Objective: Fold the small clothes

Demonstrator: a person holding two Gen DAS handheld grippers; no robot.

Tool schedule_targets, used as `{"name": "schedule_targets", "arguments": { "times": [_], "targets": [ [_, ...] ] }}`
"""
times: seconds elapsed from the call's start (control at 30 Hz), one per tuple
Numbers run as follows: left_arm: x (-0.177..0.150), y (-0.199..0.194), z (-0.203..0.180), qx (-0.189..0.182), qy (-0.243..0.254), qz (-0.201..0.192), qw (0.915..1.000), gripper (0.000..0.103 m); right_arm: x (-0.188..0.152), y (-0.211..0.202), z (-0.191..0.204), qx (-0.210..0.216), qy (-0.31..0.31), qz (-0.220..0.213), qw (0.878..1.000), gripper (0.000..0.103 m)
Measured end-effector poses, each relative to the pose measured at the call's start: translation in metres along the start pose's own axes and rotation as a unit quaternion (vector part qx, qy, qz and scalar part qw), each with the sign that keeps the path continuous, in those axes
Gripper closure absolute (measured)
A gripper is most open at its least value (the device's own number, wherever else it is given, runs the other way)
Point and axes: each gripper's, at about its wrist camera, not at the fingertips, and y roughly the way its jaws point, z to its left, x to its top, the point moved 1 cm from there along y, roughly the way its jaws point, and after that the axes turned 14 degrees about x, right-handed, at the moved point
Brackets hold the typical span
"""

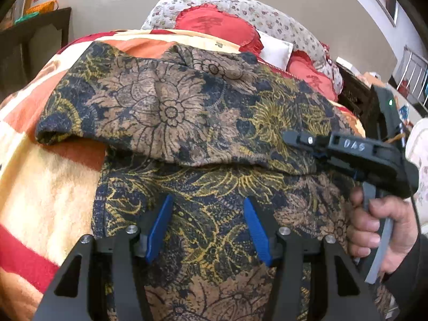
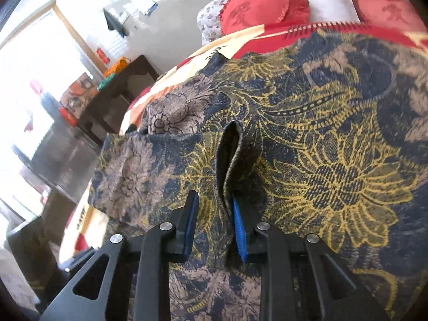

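Observation:
A dark blue garment with brown and yellow flower print (image 1: 187, 112) lies on a bed, its far part folded over the near part. My left gripper (image 1: 207, 200) is open just above the near cloth and holds nothing. My right gripper shows at the right of the left wrist view (image 1: 297, 136), at the fold's right edge. In the right wrist view the right gripper (image 2: 214, 200) is partly open, with a raised fold of the garment (image 2: 321, 160) standing between its fingers. I cannot tell if the pads press it.
The bed has an orange, cream and red blanket (image 1: 40, 187). Red heart cushions (image 1: 219, 26) and a floral pillow (image 1: 267, 13) lie at the head. A dark wooden table (image 2: 117, 93) stands beside the bed, with a bright window (image 2: 32, 80) behind.

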Motion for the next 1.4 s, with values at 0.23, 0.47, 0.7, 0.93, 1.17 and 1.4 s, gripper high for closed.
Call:
{"name": "schedule_targets", "arguments": {
  "times": [0.23,0.47,0.7,0.93,1.17,1.4],
  "targets": [
    [-0.001,0.000,-0.001,0.007,0.005,0.000,1.0000,0.045,-0.003,-0.028,-0.006,-0.074,0.007,-0.037,0.997,0.088],
    [0.000,0.001,-0.004,0.013,0.009,0.000,0.9999,0.045,-0.010,-0.108,-0.037,-0.153,0.009,-0.061,0.986,0.088],
    [0.001,0.002,-0.005,0.013,0.008,0.000,0.9999,0.045,-0.021,-0.169,-0.064,-0.206,0.012,-0.061,0.977,0.088],
    [0.003,0.001,-0.005,0.008,0.011,0.004,0.9999,0.043,-0.028,-0.174,-0.074,-0.228,0.031,-0.057,0.971,0.088],
    [0.064,-0.025,0.010,-0.009,-0.051,-0.075,0.9959,0.011,-0.016,-0.202,-0.021,-0.302,-0.064,-0.130,0.942,0.061],
    [0.114,0.034,-0.034,0.020,0.001,-0.053,0.9984,0.017,-0.006,-0.133,-0.021,-0.307,-0.083,-0.096,0.943,0.062]
  ]
}}
